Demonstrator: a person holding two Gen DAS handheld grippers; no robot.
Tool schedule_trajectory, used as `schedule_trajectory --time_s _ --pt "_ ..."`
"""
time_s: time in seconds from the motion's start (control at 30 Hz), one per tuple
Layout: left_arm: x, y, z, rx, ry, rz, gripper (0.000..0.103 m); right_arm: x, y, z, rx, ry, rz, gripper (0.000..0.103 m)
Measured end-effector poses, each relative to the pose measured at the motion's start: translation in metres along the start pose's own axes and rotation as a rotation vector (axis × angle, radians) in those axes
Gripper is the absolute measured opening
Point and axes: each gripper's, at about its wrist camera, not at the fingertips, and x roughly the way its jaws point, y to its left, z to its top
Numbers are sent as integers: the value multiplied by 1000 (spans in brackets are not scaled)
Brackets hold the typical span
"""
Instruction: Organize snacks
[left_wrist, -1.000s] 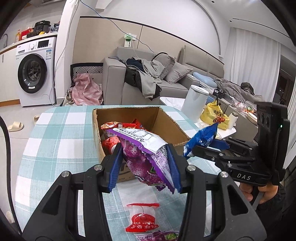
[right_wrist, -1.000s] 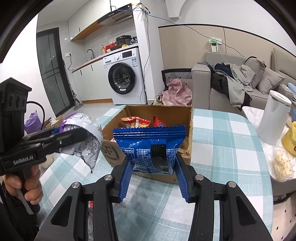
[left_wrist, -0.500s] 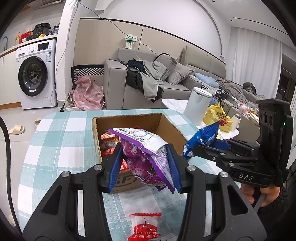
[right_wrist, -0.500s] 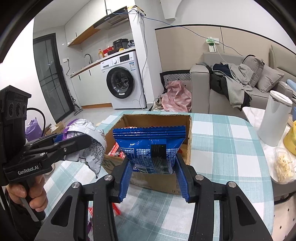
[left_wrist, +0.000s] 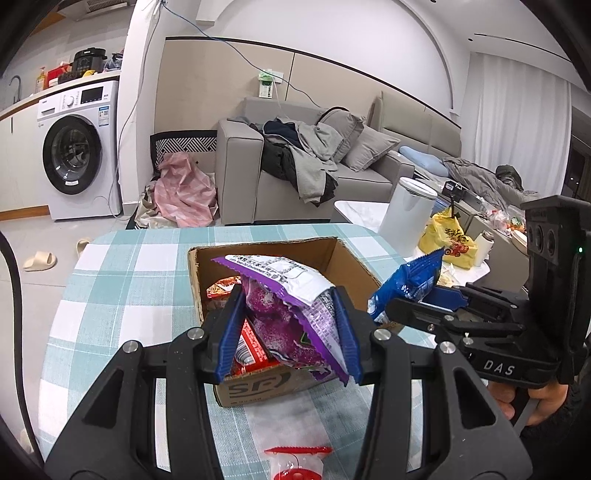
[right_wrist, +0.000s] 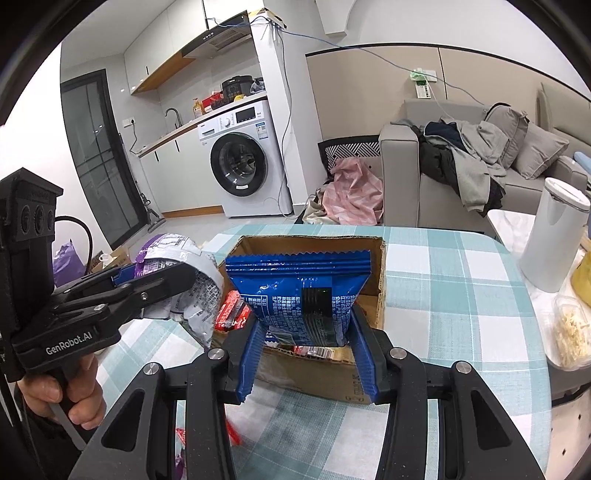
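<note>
Two packets are up at once, one in each of your grippers.

Left wrist view: your left gripper (left_wrist: 290, 332) is clamped on the purple packet (left_wrist: 291, 306), blue pads pressed into both its sides, jaws only as far apart as the packet is thick. The packet hangs tilted over the near part of the box (left_wrist: 273, 384), its white printed top toward the box's far wall. Red packets (left_wrist: 245, 347) lie inside the box below it. The box sits on the checked table (left_wrist: 122, 280). One red-topped sachet (left_wrist: 295, 465) lies on the table in front of the box, between the gripper arms. At right, your right gripper (left_wrist: 384, 314) pinches the blue packet (left_wrist: 410, 280) just beside the box's right wall; your hand (left_wrist: 532, 402) grips its handle.

Right wrist view: your right gripper (right_wrist: 304, 338) is closed on the lower part of the blue packet (right_wrist: 301, 291), which stands upright with its crimped top edge level. It hangs over the box (right_wrist: 380, 280) at the near wall. Red packets (right_wrist: 231, 314) show inside at left. Your left gripper (right_wrist: 192, 273) holds the purple packet (right_wrist: 177, 258), silver side showing, above the box's left edge.
</note>
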Motion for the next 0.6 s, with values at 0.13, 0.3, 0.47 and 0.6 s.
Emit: schedule_trajectory --time_s 0.13,0.3,0.47,0.6 --pt "12 5 7 -15 4 10 44 12 0 3 12 18 0 45" --pt "32 13 11 -29 9 29 44 26 -6 8 36 34 11 45" --pt "52 18 12 -43 29 37 44 38 -11 11 43 51 5 45" --pt "68 19 9 -43 46 44 44 45 -13 12 46 61 0 45"
